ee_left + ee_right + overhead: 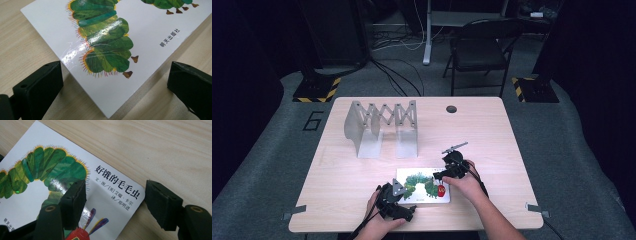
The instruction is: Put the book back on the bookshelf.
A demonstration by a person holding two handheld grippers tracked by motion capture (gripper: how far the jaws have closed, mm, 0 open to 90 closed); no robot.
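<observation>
1. Table of pale wood is filling the middle of the high view, with bare board lying open to the left, to the right and behind the work; a small round hole is sitting near its far edge.
2. Rack of grey metal, with crossed struts, is standing toward the far left, well apart from both hands.
3. Picture book with a green caterpillar on its white cover is lying flat near the front edge, between the two hands, its edges running slightly askew to the table's.
4. Left gripper is hanging at the book's near left corner with jaws standing wide; that corner is poking between them, and neither pad is touching it.
5. Right gripper is straddling the book's right corner, jaws fairly wide: one pad is sitting over the cover, the other is standing off the edge above bare wood, not gripping anything.
</observation>
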